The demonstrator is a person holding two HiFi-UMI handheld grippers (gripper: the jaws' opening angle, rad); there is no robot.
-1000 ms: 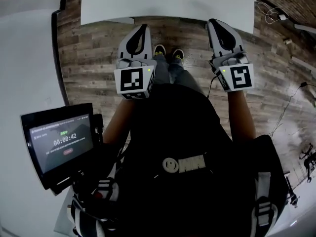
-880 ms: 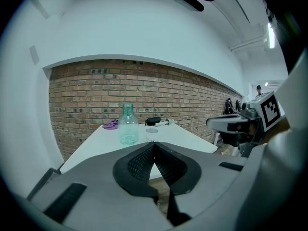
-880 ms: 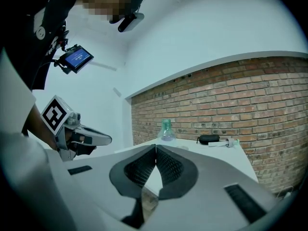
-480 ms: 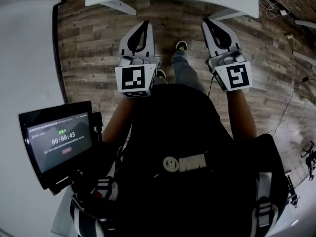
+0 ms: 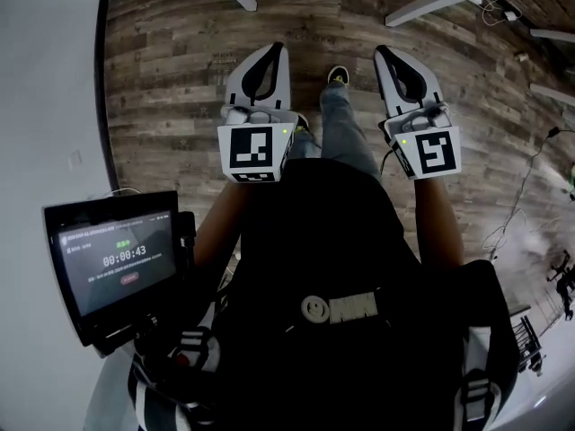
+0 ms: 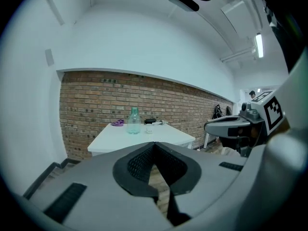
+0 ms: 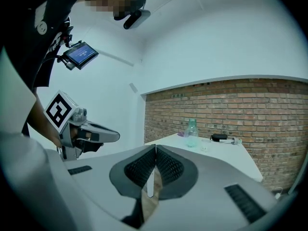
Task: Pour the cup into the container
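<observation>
While we stand on the wooden floor point(image 5: 180, 79) facing the brick wall point(image 6: 96, 100), the white tabletop point(image 6: 120, 138) lies ahead in front of that wall, well apart from us. Our left gripper point(image 5: 268, 54) has its jaws pressed together with nothing between them, and our right gripper point(image 5: 392, 57) is likewise closed and empty. On the tabletop we see the container point(image 6: 134, 121), a clear greenish bottle standing upright. The small pale cup point(image 6: 148, 128) sits just beside it, on its right in the left gripper view.
</observation>
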